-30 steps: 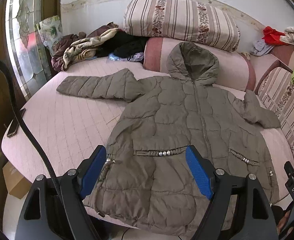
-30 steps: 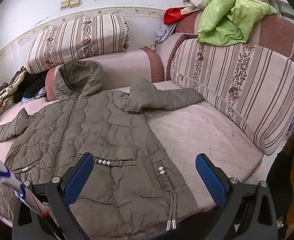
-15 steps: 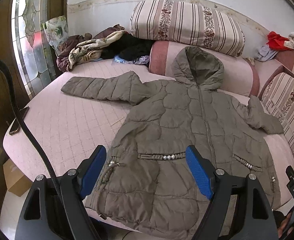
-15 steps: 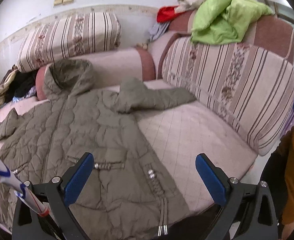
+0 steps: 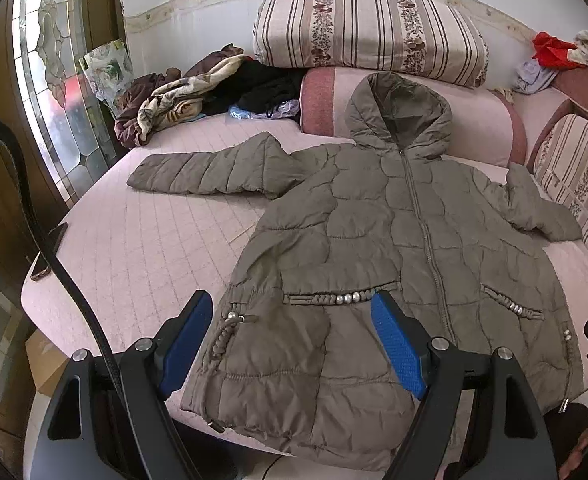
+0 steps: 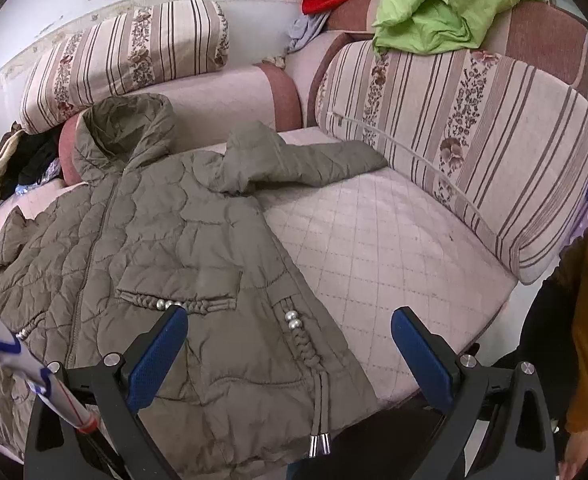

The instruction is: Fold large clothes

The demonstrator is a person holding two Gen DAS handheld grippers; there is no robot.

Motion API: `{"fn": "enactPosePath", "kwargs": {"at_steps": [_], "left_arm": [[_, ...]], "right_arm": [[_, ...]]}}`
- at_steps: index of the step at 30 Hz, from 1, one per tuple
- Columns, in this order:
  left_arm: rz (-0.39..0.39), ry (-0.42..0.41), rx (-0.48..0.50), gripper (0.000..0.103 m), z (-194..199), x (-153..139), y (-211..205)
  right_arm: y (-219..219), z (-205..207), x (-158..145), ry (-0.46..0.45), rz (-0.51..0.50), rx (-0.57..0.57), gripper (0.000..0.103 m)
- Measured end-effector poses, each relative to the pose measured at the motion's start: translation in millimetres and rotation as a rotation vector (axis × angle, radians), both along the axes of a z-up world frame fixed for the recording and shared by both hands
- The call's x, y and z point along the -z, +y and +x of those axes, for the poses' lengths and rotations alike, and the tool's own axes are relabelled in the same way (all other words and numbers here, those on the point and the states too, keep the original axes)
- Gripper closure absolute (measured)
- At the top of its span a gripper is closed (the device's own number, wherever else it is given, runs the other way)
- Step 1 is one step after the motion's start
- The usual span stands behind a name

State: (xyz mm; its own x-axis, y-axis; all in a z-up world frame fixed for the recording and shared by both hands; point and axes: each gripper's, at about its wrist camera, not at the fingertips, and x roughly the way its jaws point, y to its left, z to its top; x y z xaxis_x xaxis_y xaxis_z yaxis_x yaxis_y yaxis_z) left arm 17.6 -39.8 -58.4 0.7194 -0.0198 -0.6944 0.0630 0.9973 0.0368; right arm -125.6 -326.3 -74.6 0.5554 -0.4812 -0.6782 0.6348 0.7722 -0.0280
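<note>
- The long olive-brown quilted hooded coat [image 5: 378, 248] lies flat, front up and zipped, on the pale pink quilted sofa seat [image 5: 149, 240].
- Its long axis runs from the hem at the near seat edge to the hood [image 5: 400, 116], which points away and rests against the pink bolster cushion [image 5: 482, 120].
- One sleeve [image 5: 209, 170] stretches out leftward across the seat; the other sleeve [image 6: 302, 160] reaches right toward the striped floral back cushion [image 6: 474, 140].
- The left gripper [image 5: 294, 338] hovers over the coat's lower left corner, jaws spread wide, pressing on nothing.
- The right gripper [image 6: 289, 350] hovers over the lower right corner, blue pads [image 6: 155, 356] wide apart, empty.
- A bright green crumpled garment [image 6: 442, 8] sits on the sofa back.
</note>
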Motion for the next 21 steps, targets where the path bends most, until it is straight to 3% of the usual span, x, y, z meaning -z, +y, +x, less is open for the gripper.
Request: {"fn": "enactPosePath", "kwargs": {"at_steps": [11, 17, 21], "left_arm": [[-0.003, 0.053, -0.002, 0.022, 4, 11, 3], [0.024, -0.002, 0.006, 0.022, -1, 8, 1], [0.040, 0.039, 0.044, 0.022, 0, 16, -5]], "right_arm": [[4, 7, 16, 0.080, 0.008, -0.019, 0.000], [5, 9, 19, 0.096, 0.008, -0.023, 0.000], [7, 11, 24, 0.112, 0.015, -0.026, 0.000]]}}
